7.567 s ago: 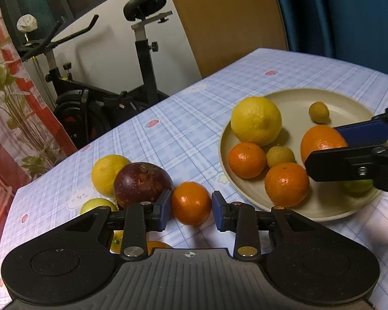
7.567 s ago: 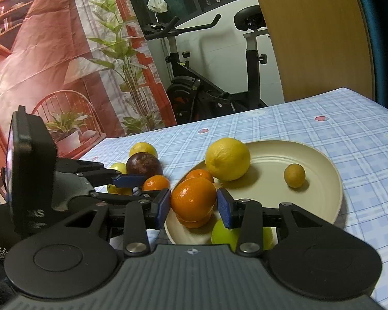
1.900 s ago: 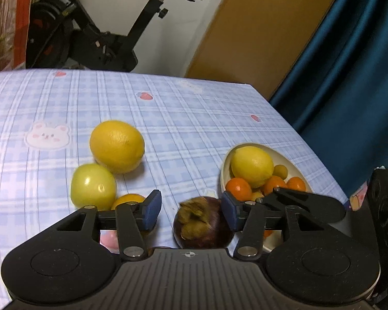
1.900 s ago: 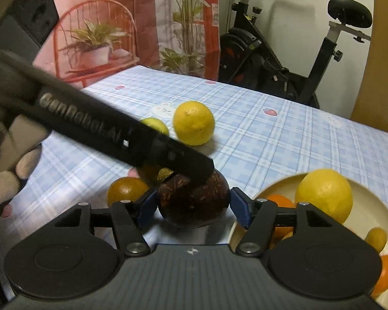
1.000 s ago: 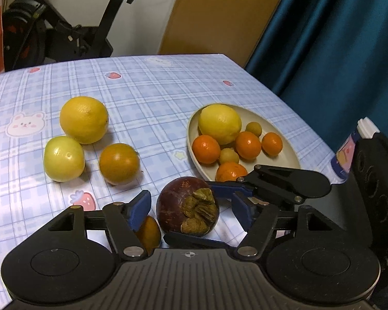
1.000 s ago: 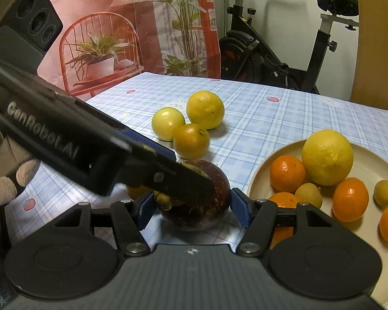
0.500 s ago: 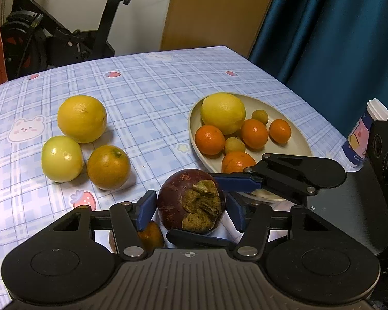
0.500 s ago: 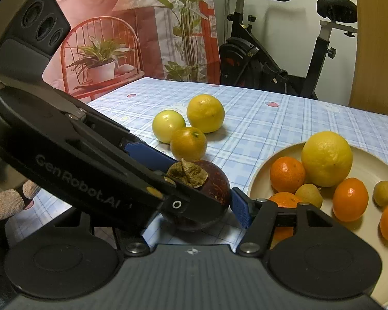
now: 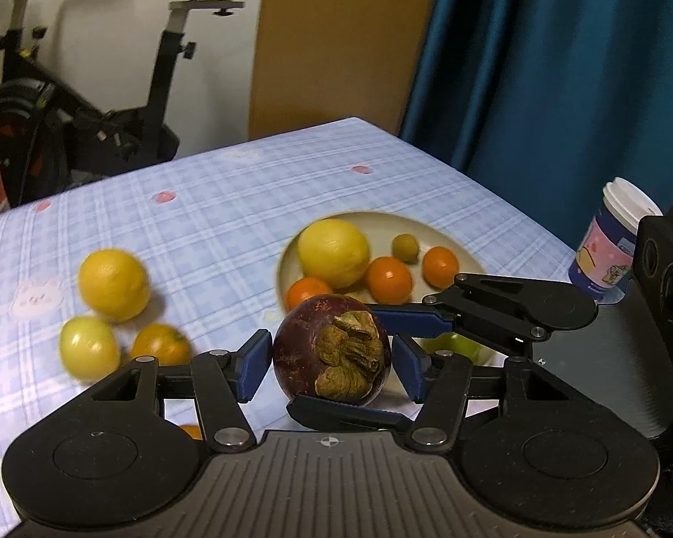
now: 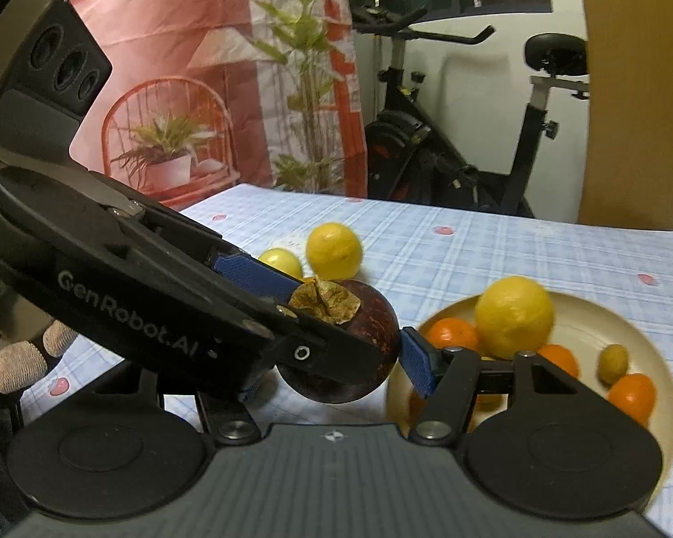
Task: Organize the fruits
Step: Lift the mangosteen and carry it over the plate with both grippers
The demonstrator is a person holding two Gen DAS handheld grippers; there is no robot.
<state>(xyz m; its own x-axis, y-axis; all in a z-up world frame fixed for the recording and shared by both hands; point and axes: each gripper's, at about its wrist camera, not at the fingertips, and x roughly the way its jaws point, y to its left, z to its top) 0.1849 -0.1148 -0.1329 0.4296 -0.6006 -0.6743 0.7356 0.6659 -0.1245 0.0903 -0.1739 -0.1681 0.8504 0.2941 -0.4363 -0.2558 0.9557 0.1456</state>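
A dark purple mangosteen with a dried brown calyx hangs above the tablecloth. My left gripper is shut on its two sides. My right gripper is shut on it too, crosswise; its right pad presses the fruit, while its left finger is hidden behind the left gripper's body. In the left wrist view the right gripper's fingers reach in from the right, one above and one below the fruit. Just beyond stands a cream plate with a big lemon and several small oranges.
Three loose fruits lie on the checked cloth: a yellow one, a pale green one and an orange. A paper cup stands at the right table edge. An exercise bike is behind the table. A gloved hand holds the left gripper.
The left jaws have closed onto the mangosteen that the right gripper held. Both grippers have risen with it, and the plate and loose fruits now sit further below.
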